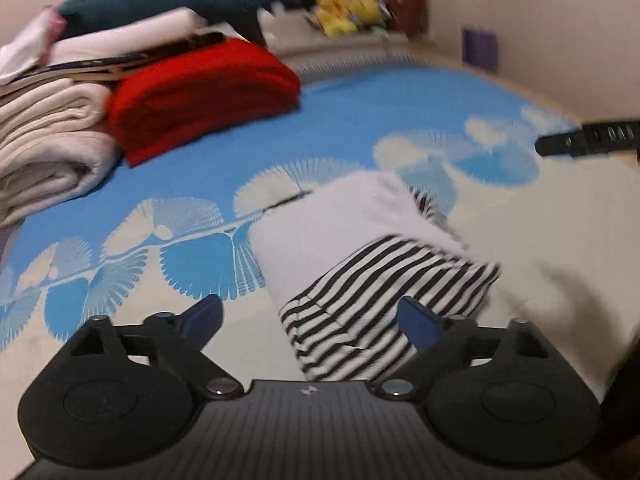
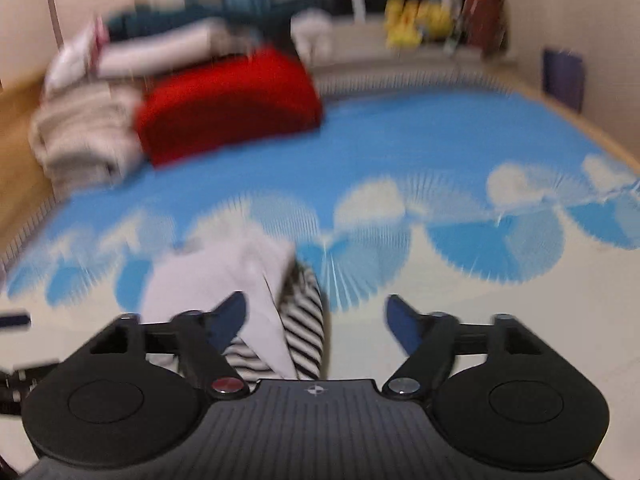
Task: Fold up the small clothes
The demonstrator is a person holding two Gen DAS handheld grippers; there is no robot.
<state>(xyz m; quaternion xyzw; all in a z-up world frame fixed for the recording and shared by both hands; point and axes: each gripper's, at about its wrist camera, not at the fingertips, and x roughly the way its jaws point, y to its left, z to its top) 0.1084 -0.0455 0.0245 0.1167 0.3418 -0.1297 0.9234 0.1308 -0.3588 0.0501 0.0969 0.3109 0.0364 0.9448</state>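
Observation:
A small garment (image 1: 360, 256), white with black-and-white stripes, lies folded on the blue and cream patterned mat (image 1: 340, 128). My left gripper (image 1: 312, 316) stands open above its near striped end, fingers wide and not touching the cloth. In the right wrist view the same garment (image 2: 256, 276) lies under and beyond the left finger (image 2: 228, 320) of my right gripper (image 2: 316, 316), which is open with nothing gripped. The other gripper's black tip (image 1: 588, 140) shows at the right edge of the left wrist view. Both views are blurred.
A pile of folded clothes stands at the back left: a red one (image 1: 200, 96), cream ones (image 1: 52, 148), white and dark teal ones (image 1: 132, 20) on top. Yellow items (image 2: 416, 20) and a red bag (image 2: 486, 12) sit by the far wall. A purple box (image 1: 480, 46) is at the right.

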